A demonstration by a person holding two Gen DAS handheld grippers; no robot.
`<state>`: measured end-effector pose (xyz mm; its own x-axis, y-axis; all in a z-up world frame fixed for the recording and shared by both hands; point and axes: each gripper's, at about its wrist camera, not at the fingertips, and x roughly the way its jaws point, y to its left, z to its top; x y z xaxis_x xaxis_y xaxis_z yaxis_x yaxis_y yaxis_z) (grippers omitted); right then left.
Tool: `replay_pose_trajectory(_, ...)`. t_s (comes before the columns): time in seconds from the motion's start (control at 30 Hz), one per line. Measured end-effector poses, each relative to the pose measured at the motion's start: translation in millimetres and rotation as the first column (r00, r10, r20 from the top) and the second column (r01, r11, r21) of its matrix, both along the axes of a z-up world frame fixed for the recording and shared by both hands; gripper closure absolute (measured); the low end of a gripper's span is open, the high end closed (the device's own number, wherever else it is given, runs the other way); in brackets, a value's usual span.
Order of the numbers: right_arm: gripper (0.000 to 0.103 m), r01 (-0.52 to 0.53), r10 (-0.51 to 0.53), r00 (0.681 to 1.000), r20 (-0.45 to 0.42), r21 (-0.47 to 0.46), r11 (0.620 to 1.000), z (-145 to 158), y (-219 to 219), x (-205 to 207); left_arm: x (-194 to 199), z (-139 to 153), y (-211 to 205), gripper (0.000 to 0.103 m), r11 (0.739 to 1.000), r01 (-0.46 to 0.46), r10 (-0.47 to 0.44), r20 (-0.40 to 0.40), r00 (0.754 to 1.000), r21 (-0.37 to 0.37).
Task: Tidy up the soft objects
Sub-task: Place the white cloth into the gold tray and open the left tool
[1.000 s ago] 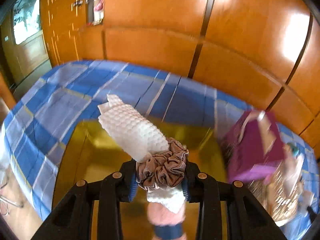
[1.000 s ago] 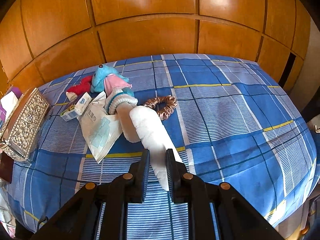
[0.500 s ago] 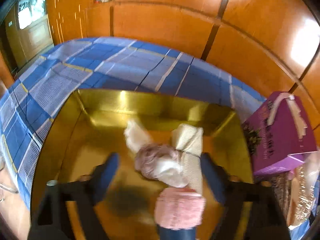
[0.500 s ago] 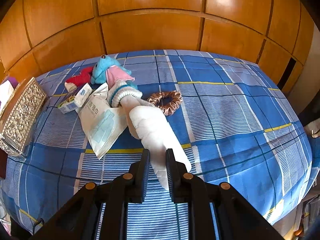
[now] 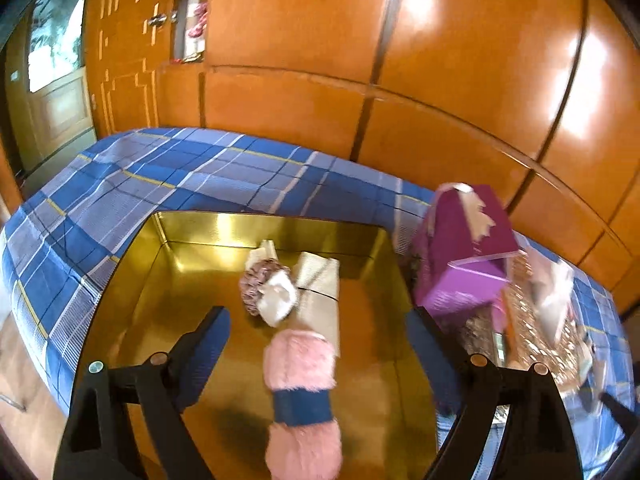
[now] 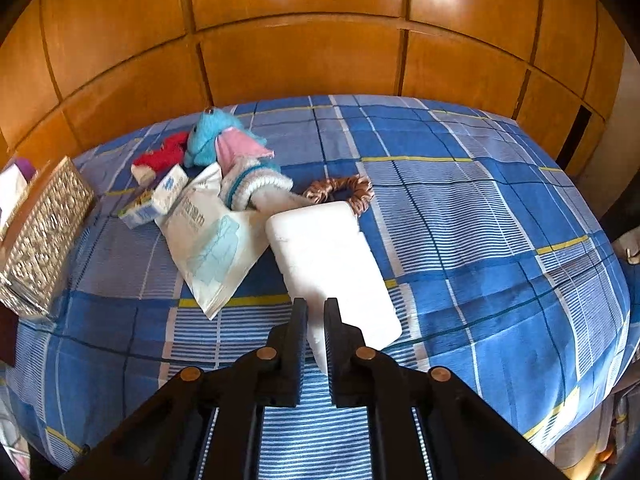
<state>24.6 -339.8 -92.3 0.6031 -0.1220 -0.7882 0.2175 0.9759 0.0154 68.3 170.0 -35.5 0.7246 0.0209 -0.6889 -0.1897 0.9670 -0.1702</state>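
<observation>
— Grippers first: what do we have on the left?

— We see the left hand-held gripper point(image 5: 320, 344) with its jaws spread wide and nothing between them, above the gold box point(image 5: 192, 232) on the bed point(image 5: 120, 184). Inside the box lie the pink fluffy sock point(image 5: 298, 364) with its blue band, a cream folded cloth point(image 5: 320, 292), and a brown scrunchie point(image 5: 254, 284) wrapped round a white cloth point(image 5: 278, 296).

— And the right?

— Our right hand-held gripper point(image 6: 316, 316) is pressed together on the near edge of the white foam pad point(image 6: 328, 256), which lies on the blue checked bed. Behind the pad we see a second scrunchie point(image 6: 340, 190), a white plastic bag point(image 6: 208, 240), a small tissue pack point(image 6: 160, 200), a striped sock point(image 6: 252, 184), a blue plush toy point(image 6: 212, 136) and a red one point(image 6: 160, 156).

— Anything at the left edge?

— An ornate silver box point(image 6: 44, 232), standing just beside the pile.
</observation>
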Motion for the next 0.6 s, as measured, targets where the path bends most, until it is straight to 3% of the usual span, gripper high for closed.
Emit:
replay_pose_trajectory(0.23, 0.102, 0.022, -0.029, 0.998, 0.055, 0.119, 0.993, 16.1, -15.3, -8.3, -16.3, -2.3, -18.7, 0.013, 0.999, 0.05, -0.05, -0.02, 0.999, -0.021)
replay_pose_trajectory(0.4, 0.1, 0.016, -0.019, 0.998, 0.064, 0.056, 0.998, 21.8, -15.8, -7.6, -22.3, -5.3, -27.1, 0.014, 0.997, 0.072, -0.073, -0.028, 0.997, -0.014)
replay_pose_trajectory(0.47, 0.076, 0.002, -0.004, 0.999, 0.04, 0.063, 0.998, 19.4, -20.6, -3.1, -23.1, -7.1, -28.3, 0.013, 0.997, 0.079, -0.08, -0.039, 0.996, -0.021)
replay_pose_trajectory(0.5, 0.057, 0.003, -0.005, 1.0, 0.03, 0.059, 0.998, 18.9, -22.5, -2.1, -24.0, -7.6, -29.3, 0.013, 0.996, 0.083, -0.084, -0.042, 0.996, -0.021)
replay_pose_trajectory(0.57, 0.053, -0.015, 0.013, 0.999, 0.03, 0.066, 0.998, 20.2, -24.4, -1.4, -25.6, -8.0, -30.3, 0.013, 0.996, 0.088, -0.089, -0.043, 0.995, -0.021)
replay_pose_trajectory(0.6, 0.046, -0.026, 0.024, 0.999, 0.028, 0.06, 0.998, 21.4, -23.9, -0.8, -26.5, -8.0, -30.9, 0.013, 0.996, 0.088, -0.089, -0.045, 0.995, -0.021)
